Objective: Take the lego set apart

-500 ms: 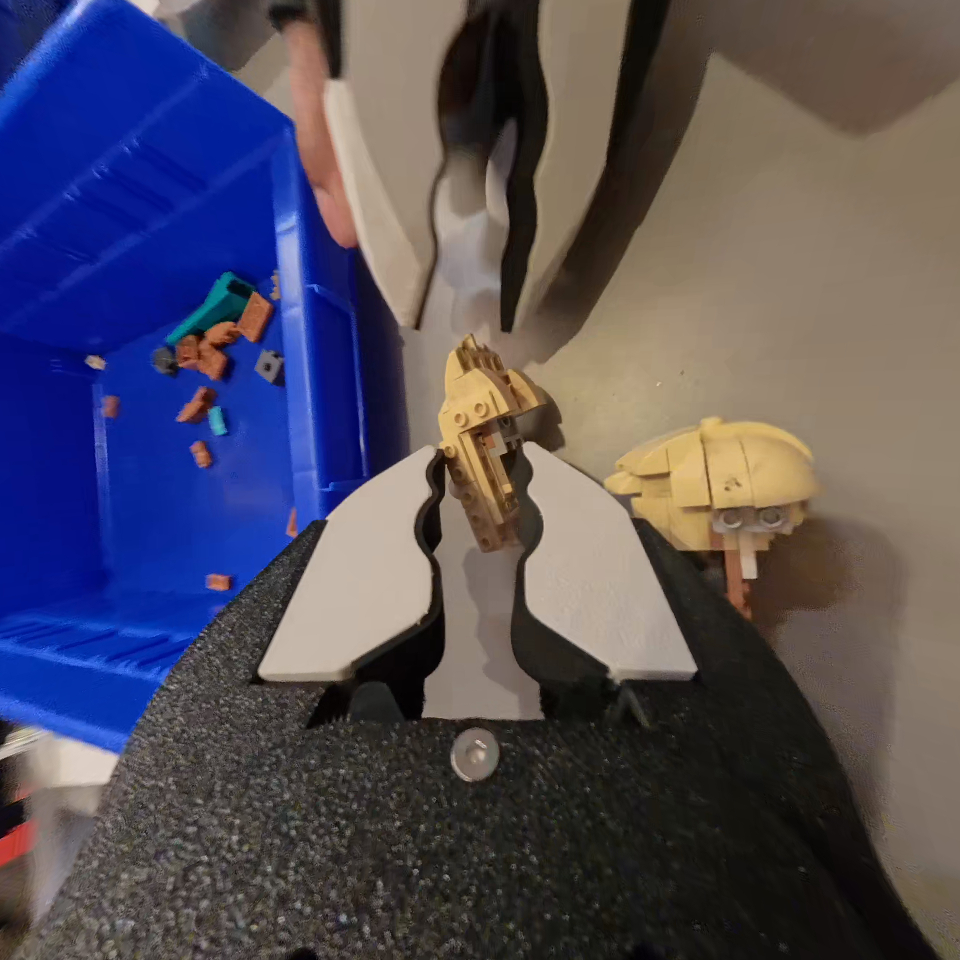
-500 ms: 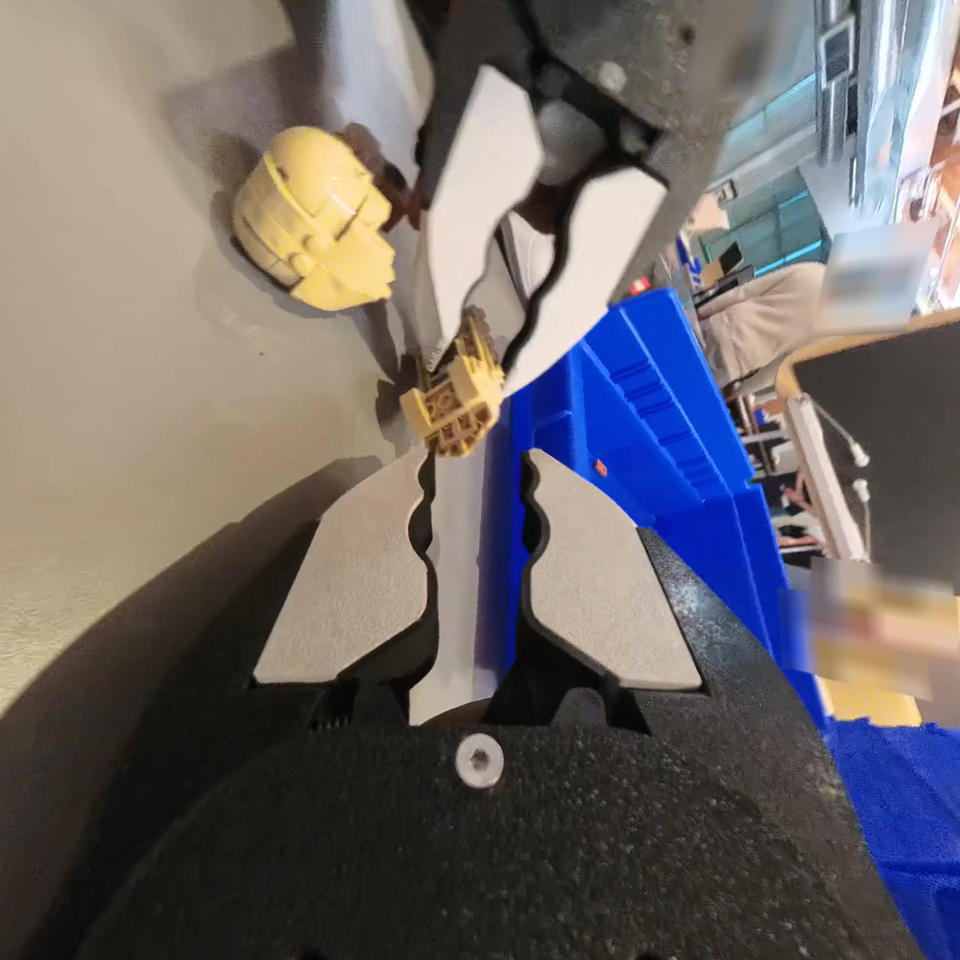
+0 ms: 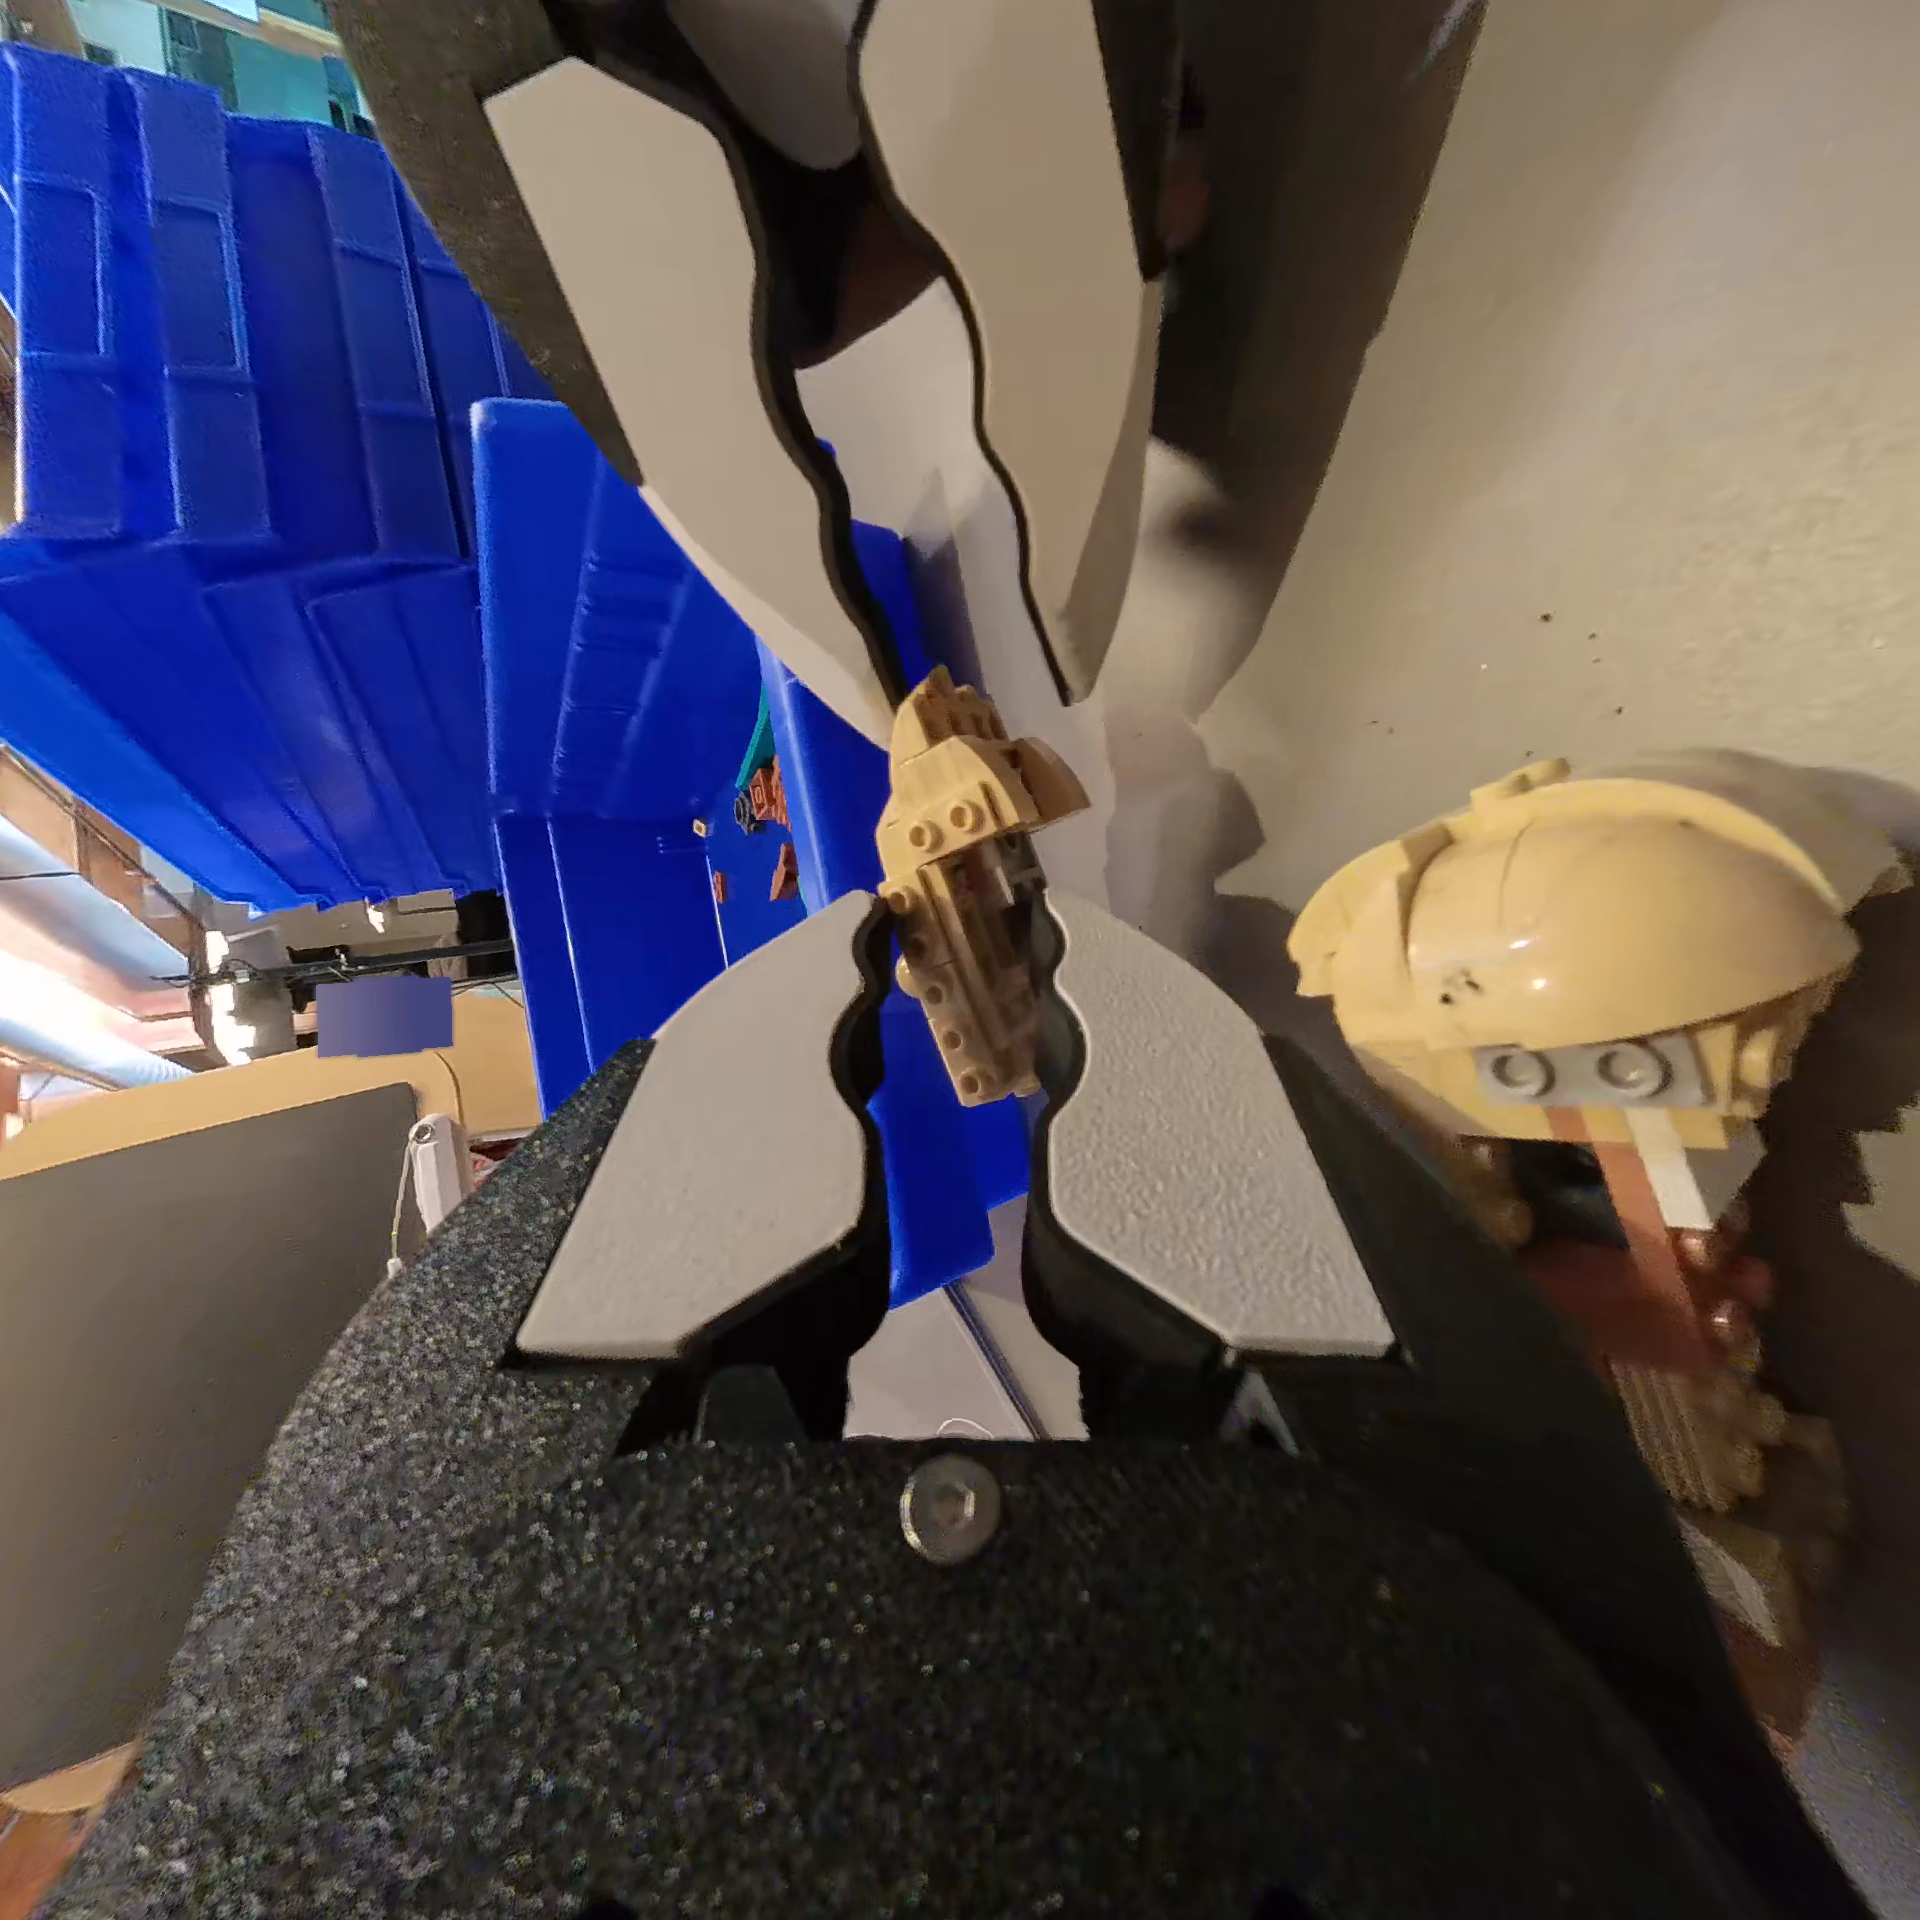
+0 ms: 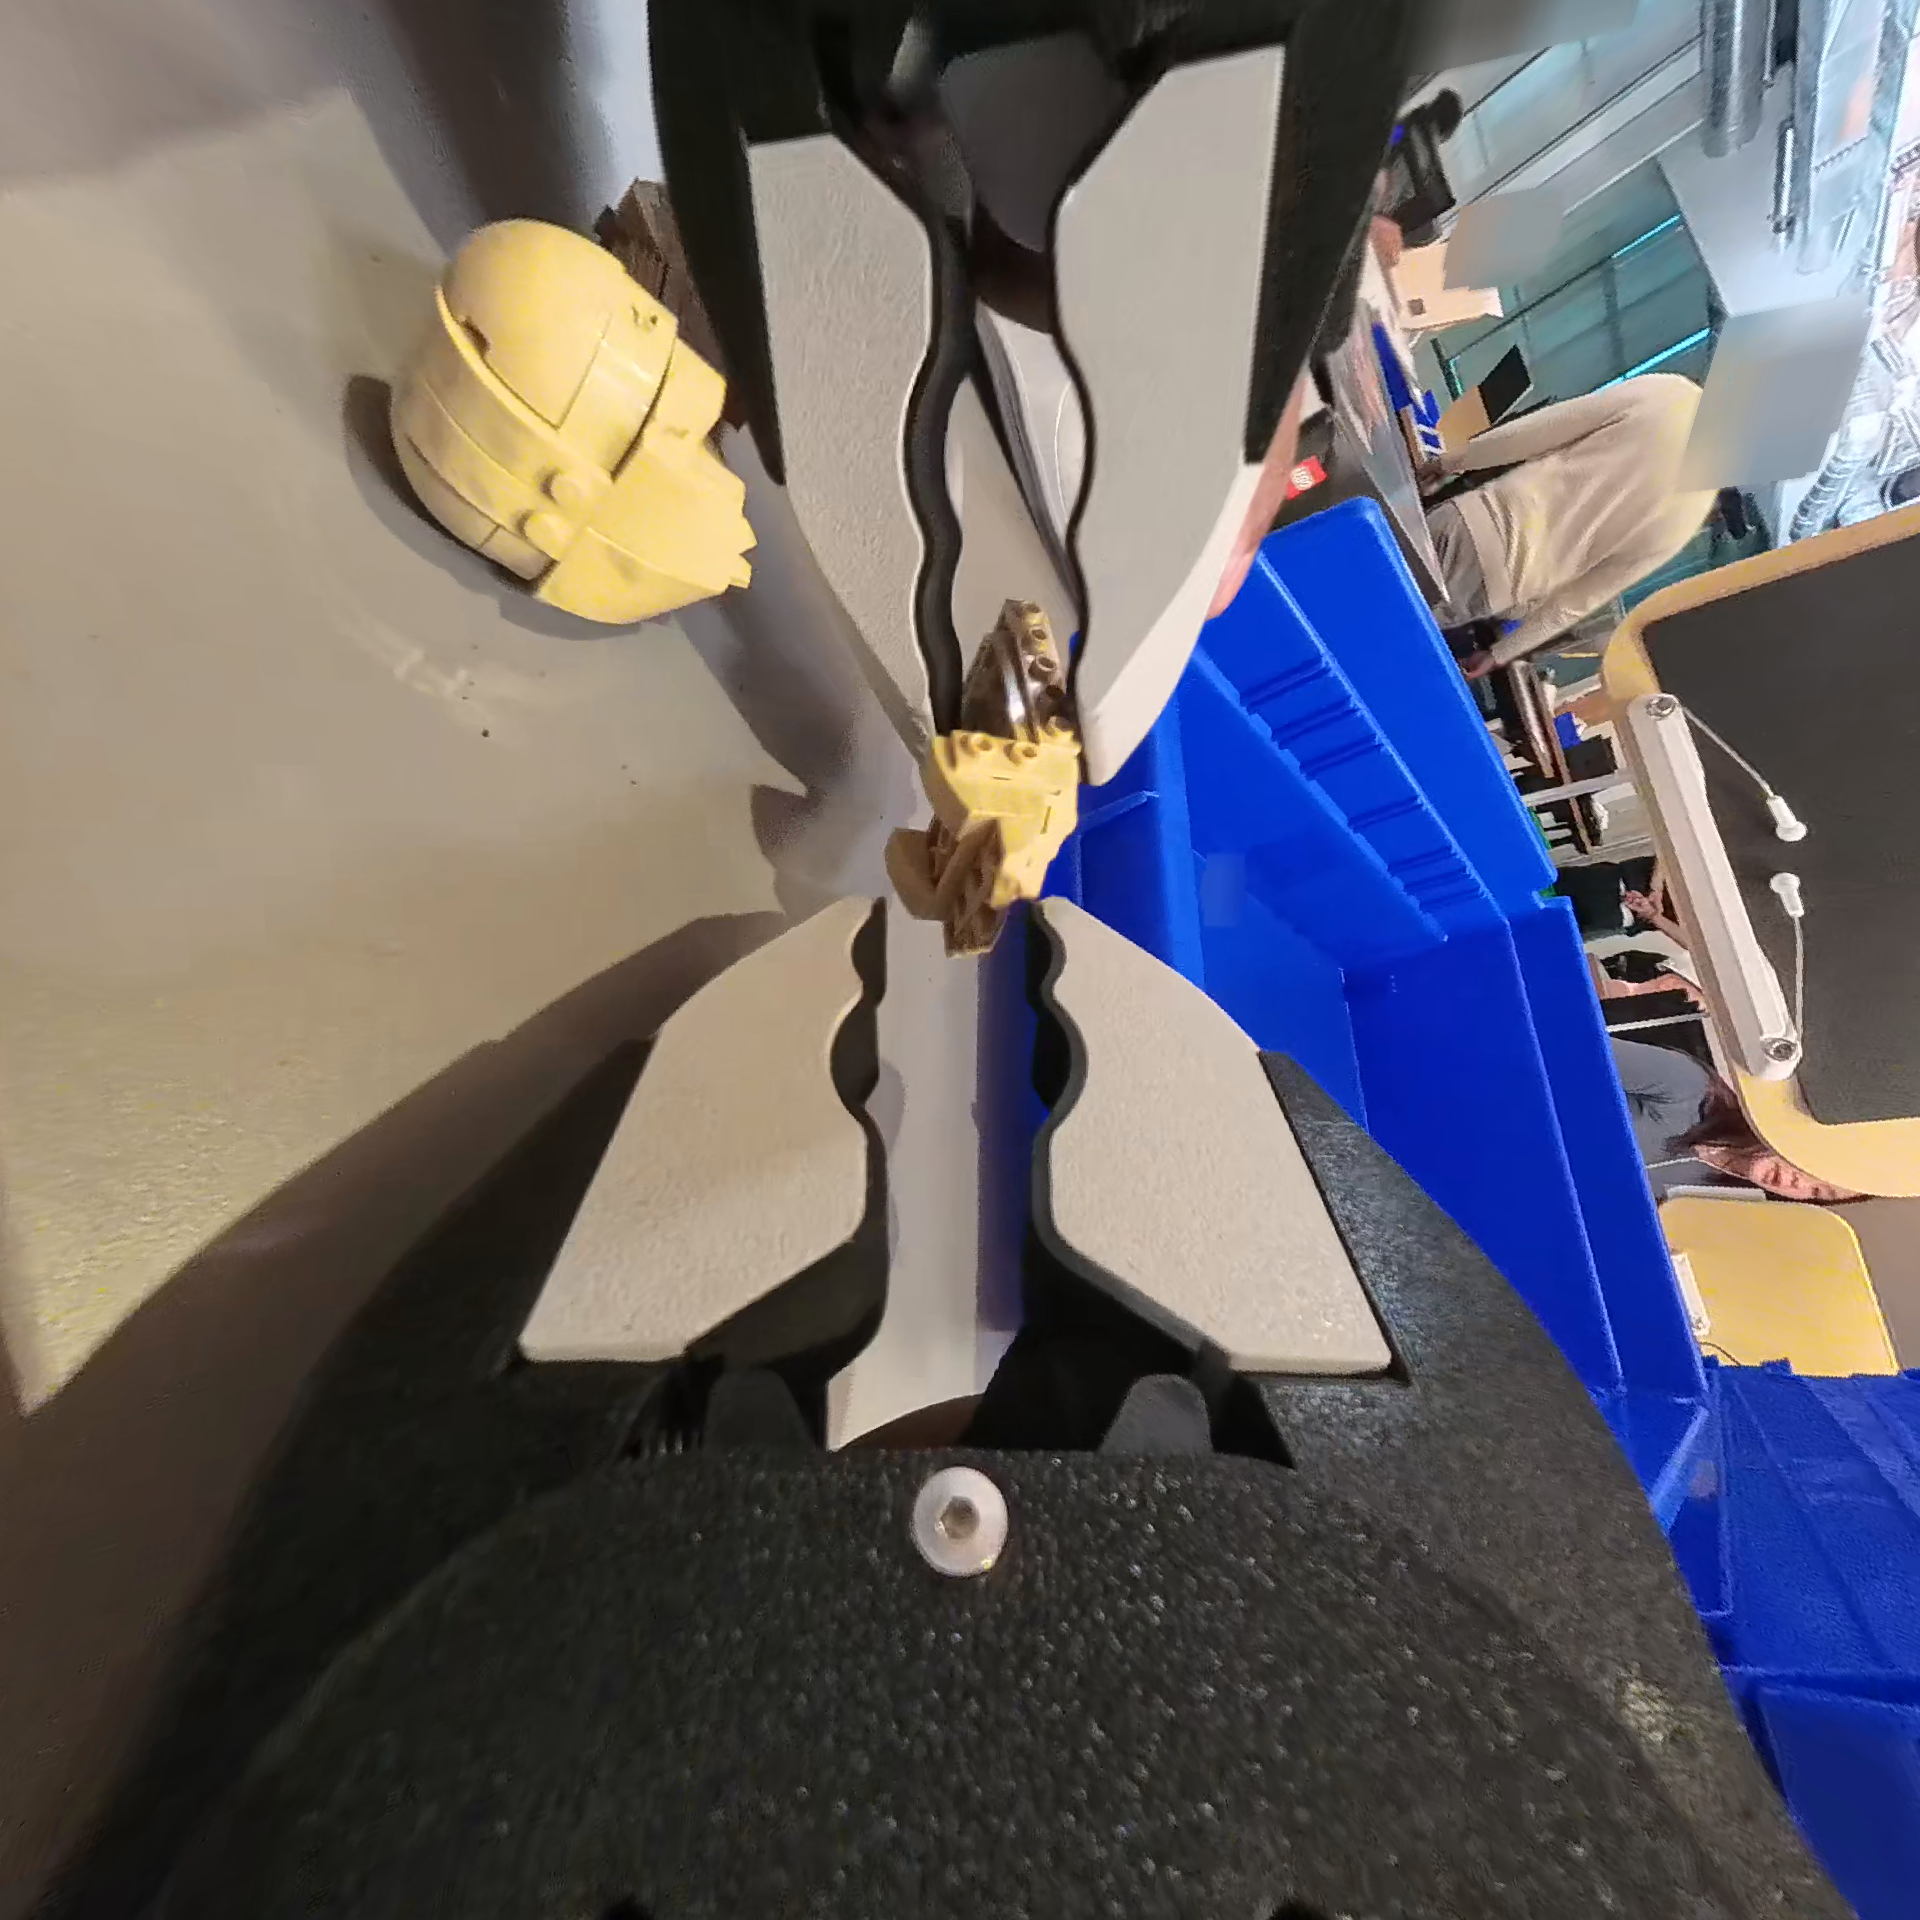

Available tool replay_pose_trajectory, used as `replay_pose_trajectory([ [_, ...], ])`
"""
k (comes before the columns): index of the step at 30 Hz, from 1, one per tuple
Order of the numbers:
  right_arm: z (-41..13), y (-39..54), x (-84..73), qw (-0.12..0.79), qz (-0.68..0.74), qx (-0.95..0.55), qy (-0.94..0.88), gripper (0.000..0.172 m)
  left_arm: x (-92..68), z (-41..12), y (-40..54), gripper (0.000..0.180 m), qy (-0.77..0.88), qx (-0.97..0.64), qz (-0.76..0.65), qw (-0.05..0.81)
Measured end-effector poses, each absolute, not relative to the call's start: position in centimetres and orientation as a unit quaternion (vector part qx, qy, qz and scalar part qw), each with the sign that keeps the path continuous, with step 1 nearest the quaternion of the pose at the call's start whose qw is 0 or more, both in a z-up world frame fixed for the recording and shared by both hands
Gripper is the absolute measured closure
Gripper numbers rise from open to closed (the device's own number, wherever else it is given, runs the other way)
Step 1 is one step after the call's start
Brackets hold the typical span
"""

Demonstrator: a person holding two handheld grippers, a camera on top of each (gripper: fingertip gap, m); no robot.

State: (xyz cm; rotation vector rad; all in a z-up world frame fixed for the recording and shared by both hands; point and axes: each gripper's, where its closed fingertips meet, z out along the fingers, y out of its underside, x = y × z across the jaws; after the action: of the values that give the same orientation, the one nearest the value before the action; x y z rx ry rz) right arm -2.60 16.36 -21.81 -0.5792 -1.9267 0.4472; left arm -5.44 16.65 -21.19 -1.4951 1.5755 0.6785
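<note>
My left gripper (image 3: 961,914) is shut on a small tan brick assembly (image 3: 966,852) and holds it above the grey table (image 4: 312,831), next to a blue bin (image 3: 623,727). My right gripper (image 4: 956,914) faces it from the other side. Its fingertips straddle the assembly's narrow free end (image 4: 977,894). In the left wrist view the right gripper (image 3: 982,707) has one finger (image 3: 831,644) against that end, and a gap shows beside the other finger. A cream domed brick head (image 3: 1558,935) lies on the table close by. It also shows in the right wrist view (image 4: 561,436).
The blue bin holds several loose brown and teal bricks (image 3: 769,800). More blue bins (image 4: 1403,935) stand along the table's edge. A person in beige (image 4: 1538,488) sits far behind. A black-topped wooden desk (image 4: 1818,831) stands beyond the bins. My two grippers' fingertips are within a few centimetres of each other. From either gripper's tips it is about 9 cm to the cream domed brick head (image 3: 1558,935).
Both grippers have lifted and tilted, with the assembly still in my left grasp. My right jaws have narrowed and moved in around the assembly's free end. The domed head looms closer on the left view's right side.
</note>
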Motion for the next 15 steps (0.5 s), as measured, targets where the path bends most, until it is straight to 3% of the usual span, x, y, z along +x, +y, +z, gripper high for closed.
replay_pose_trajectory([
  [15,-21.20,16.76,-2.60,0.541,0.182,-0.233,-0.788,0.164,-5.13,-21.44,16.54,0.155,0.608,-0.621,0.223,0.441],
])
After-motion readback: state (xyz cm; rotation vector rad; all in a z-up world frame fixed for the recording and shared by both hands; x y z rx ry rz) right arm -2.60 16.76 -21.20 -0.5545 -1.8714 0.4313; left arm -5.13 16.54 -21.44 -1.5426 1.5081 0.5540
